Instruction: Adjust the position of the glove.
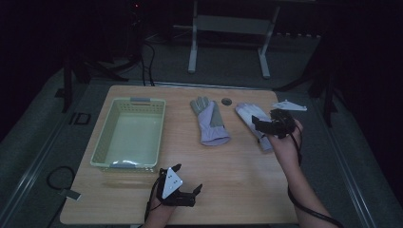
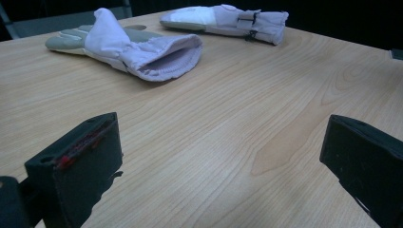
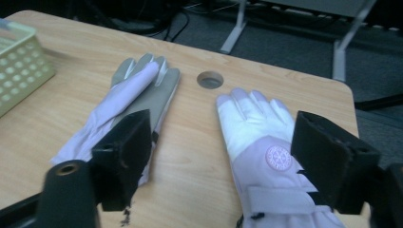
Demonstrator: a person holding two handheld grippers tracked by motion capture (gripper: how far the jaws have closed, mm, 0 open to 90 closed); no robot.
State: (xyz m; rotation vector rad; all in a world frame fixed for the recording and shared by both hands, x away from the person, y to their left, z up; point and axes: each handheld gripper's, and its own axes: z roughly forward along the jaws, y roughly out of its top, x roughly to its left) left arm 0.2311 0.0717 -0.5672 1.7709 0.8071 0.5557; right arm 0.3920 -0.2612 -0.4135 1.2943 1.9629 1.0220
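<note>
Two pale lilac gloves lie at the far side of the wooden table. The left glove (image 1: 209,121) (image 2: 138,52) (image 3: 138,90) shows its grey palm and an open cuff. The right glove (image 1: 252,116) (image 2: 228,19) (image 3: 256,133) has a white back, a round badge and a strap at the cuff. My right gripper (image 1: 263,119) (image 3: 223,156) hovers open over the right glove's cuff end, with nothing pressed between its jaws. My left gripper (image 1: 187,177) (image 2: 221,161) is open and empty, low over bare wood near the front edge, and points toward the gloves.
A pale yellow-green mesh basket (image 1: 102,142) (image 3: 19,66) stands empty on the left half of the table. A round cable hole (image 1: 226,101) (image 3: 210,80) lies between the gloves' fingertips near the far edge. A white desk frame (image 1: 228,42) stands on the floor beyond.
</note>
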